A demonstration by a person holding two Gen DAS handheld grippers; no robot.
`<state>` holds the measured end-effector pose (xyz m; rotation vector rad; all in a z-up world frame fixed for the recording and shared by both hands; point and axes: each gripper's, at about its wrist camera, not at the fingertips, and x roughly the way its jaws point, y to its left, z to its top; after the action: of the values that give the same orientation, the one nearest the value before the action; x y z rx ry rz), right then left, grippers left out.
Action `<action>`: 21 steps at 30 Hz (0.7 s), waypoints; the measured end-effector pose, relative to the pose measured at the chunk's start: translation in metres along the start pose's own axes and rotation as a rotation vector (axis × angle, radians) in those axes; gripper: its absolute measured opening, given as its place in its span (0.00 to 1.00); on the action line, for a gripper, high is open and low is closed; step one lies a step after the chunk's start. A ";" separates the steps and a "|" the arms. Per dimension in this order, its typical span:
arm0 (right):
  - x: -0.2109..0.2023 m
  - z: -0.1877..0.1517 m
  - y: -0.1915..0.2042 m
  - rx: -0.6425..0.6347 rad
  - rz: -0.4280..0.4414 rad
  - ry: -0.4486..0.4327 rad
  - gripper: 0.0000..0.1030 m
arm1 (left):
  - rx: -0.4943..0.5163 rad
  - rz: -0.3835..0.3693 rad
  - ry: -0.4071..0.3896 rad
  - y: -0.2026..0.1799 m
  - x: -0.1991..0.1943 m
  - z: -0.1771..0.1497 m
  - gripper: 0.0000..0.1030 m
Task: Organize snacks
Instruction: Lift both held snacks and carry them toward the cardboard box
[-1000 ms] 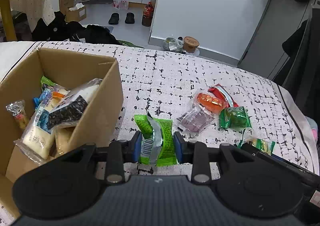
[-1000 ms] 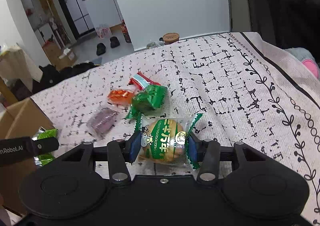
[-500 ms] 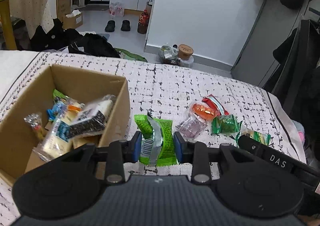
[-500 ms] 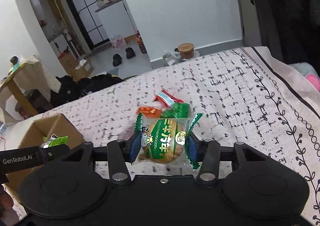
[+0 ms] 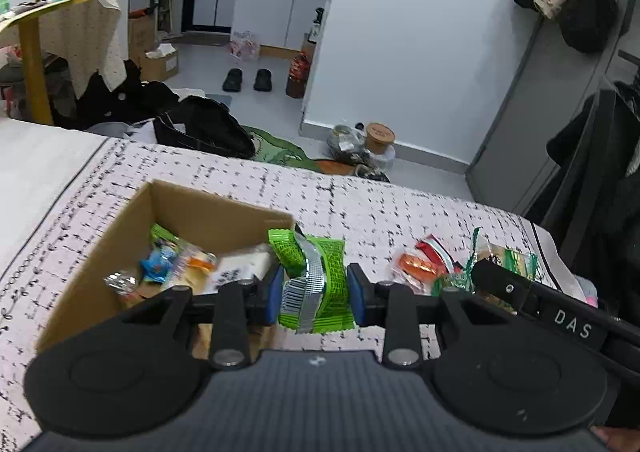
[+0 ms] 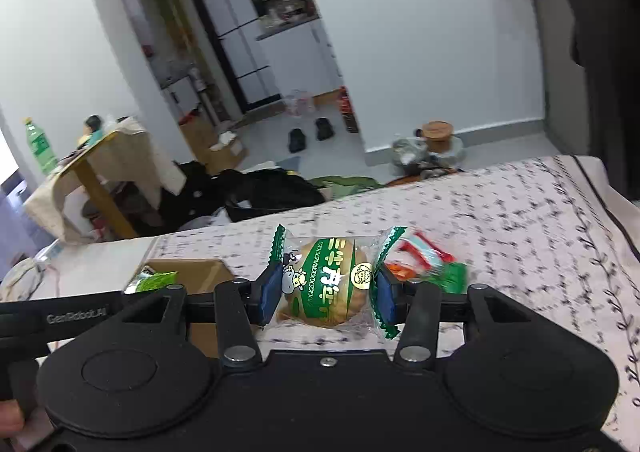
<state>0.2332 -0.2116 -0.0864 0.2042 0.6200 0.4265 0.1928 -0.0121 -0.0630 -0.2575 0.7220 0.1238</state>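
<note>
A cardboard box [image 5: 132,236] is seen standing open on a patterned bedcover [image 5: 400,207], and it serves here as the landmark. Inside the box several wrapped snacks [image 5: 180,266] are piled, among them blue, orange and white packets. Just to the right of the box's right wall, and raised above the cover, the left gripper [image 5: 315,292] is held; its blue pads are pressed against both sides of a bright green snack packet [image 5: 316,284], whose silver seam and barcode are turned toward the camera. Further right of the box, a small heap of loose snacks [image 5: 424,264] in orange, red and green wrappers is left lying on the cover. Furthest right of the box, beyond that heap, the right gripper [image 6: 327,294] is found; its jaws are closed on a round cake in a clear wrapper with green print [image 6: 328,284], carried clear of the cover. In the right wrist view the box [image 6: 200,272] is shown to the left of the cake, with the green packet [image 6: 154,280] in front of it.
</note>
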 end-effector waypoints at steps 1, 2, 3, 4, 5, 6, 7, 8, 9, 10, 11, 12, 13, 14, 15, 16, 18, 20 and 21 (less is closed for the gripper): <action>0.001 0.001 0.004 -0.013 0.014 0.001 0.45 | -0.006 0.003 -0.005 0.003 -0.002 0.002 0.32; 0.001 0.002 0.009 -0.026 0.028 0.005 0.45 | -0.010 0.007 -0.010 0.006 -0.004 0.003 0.32; 0.002 0.003 0.014 -0.042 0.042 0.009 0.45 | -0.014 0.011 -0.014 0.008 -0.005 0.004 0.32; 0.003 0.004 0.019 -0.054 0.058 0.015 0.45 | -0.020 0.017 -0.017 0.012 -0.007 0.005 0.32; 0.004 0.004 0.022 -0.061 0.073 0.020 0.45 | -0.025 0.020 -0.018 0.016 -0.009 0.006 0.32; 0.005 0.005 0.026 -0.072 0.088 0.023 0.45 | -0.031 0.023 -0.019 0.020 -0.010 0.007 0.32; 0.005 0.005 0.031 -0.081 0.098 0.025 0.45 | -0.036 0.028 -0.019 0.025 -0.012 0.007 0.32; 0.005 0.006 0.034 -0.089 0.108 0.026 0.45 | -0.037 0.035 -0.019 0.029 -0.014 0.008 0.32; 0.006 0.006 0.038 -0.091 0.122 0.030 0.45 | -0.037 0.042 -0.019 0.033 -0.015 0.008 0.32; 0.006 0.007 0.041 -0.093 0.132 0.033 0.45 | -0.038 0.049 -0.017 0.038 -0.016 0.009 0.32; 0.006 0.007 0.044 -0.098 0.140 0.035 0.45 | -0.039 0.054 -0.016 0.042 -0.018 0.009 0.32; 0.007 0.007 0.047 -0.108 0.148 0.041 0.45 | -0.039 0.064 -0.016 0.047 -0.019 0.010 0.32; 0.009 0.006 0.051 -0.119 0.155 0.049 0.45 | -0.041 0.073 -0.016 0.052 -0.020 0.010 0.32; 0.010 0.005 0.054 -0.130 0.163 0.059 0.45 | -0.045 0.080 -0.015 0.057 -0.021 0.010 0.32; 0.012 0.004 0.058 -0.143 0.172 0.071 0.45 | -0.048 0.085 -0.013 0.062 -0.022 0.010 0.32; 0.014 0.003 0.062 -0.156 0.178 0.081 0.45 | -0.054 0.090 -0.011 0.067 -0.023 0.010 0.32; 0.016 0.002 0.070 -0.180 0.185 0.091 0.45 | -0.065 0.099 -0.005 0.074 -0.024 0.008 0.32; 0.018 0.001 0.076 -0.188 0.196 0.101 0.45 | -0.077 0.109 0.000 0.083 -0.024 0.006 0.32; 0.019 0.000 0.079 -0.192 0.202 0.106 0.45 | -0.082 0.113 0.003 0.087 -0.025 0.005 0.32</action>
<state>0.2210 -0.1324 -0.0716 0.0614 0.6603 0.6916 0.1605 0.0723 -0.0591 -0.2956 0.7351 0.2608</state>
